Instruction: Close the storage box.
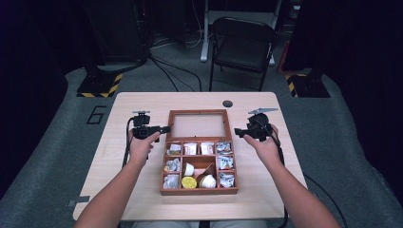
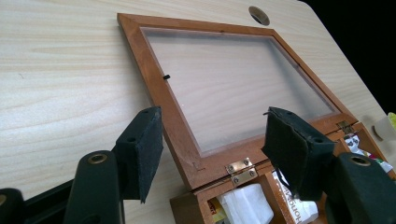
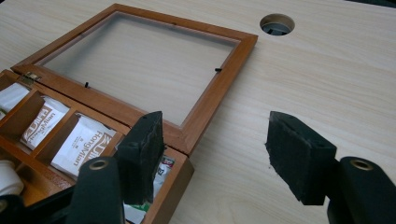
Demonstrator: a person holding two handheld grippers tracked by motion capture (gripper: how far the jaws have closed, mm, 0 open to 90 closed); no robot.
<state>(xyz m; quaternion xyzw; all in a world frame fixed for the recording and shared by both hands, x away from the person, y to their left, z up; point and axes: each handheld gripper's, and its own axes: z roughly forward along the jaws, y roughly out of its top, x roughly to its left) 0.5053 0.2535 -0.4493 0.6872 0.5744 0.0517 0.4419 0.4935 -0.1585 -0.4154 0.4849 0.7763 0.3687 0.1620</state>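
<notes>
Jaws on both your grippers stand apart with nothing between the pads: the left gripper [image 1: 165,128] points at the left edge of the glass-paned lid [image 1: 198,125], which lies flat open on the table [image 1: 133,190] behind the wooden box [image 1: 198,190], and the right gripper [image 1: 237,133] hovers just off the lid's right corner near the hinge line. If closing the box is your aim, I'd judge the clean way is to slide one pad under the lid's side rail on each flank, close gently on the wood rather than the pane, and swing both hands together so the hinges [image 2: 240,170] aren't twisted. Keep the tea packets [image 3: 84,142] clear of the rim as it comes down.
</notes>
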